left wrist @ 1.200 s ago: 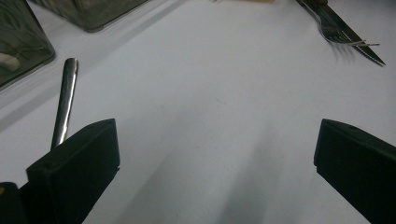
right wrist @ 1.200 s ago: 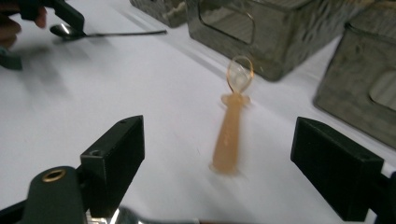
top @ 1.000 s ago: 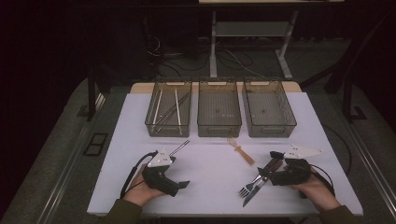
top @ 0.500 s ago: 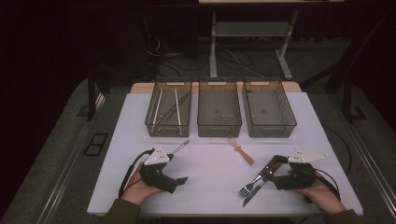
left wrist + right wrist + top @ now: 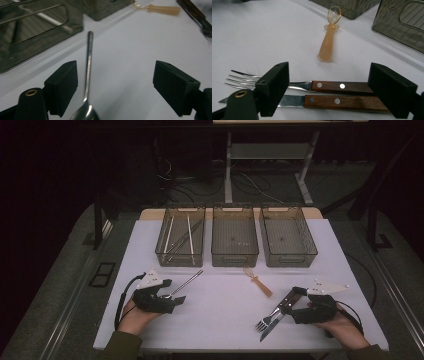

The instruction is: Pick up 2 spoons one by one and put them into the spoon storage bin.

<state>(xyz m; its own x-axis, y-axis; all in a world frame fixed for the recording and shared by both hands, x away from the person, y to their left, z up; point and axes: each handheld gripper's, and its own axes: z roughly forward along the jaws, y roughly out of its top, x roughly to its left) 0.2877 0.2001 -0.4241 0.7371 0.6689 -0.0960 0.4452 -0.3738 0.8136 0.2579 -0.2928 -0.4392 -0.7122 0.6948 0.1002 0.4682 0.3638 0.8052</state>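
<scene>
From above, a white table (image 5: 220, 320) carries three smoky plastic bins in a row at its far side. The left bin (image 5: 181, 240) already holds several long metal utensils; the middle bin (image 5: 235, 240) and right bin (image 5: 287, 240) look nearly empty. On the near side, the left gripper (image 5: 175, 296) sits over a metal spoon (image 5: 187, 281), and the right gripper (image 5: 290, 301) rests by a wood-handled fork (image 5: 272, 315) and knife (image 5: 275, 320). A small amber plastic spoon (image 5: 257, 282) lies between them.

From the left gripper view, the jaws have just been closing yet stand spread, the spoon's handle (image 5: 88, 62) beside one pad, ungripped.

From the right gripper view, the jaws stand wide apart either side of the fork (image 5: 337, 86) and knife (image 5: 342, 102), pinching nothing.

Sorting looks barely begun: four pieces remain on the table.
</scene>
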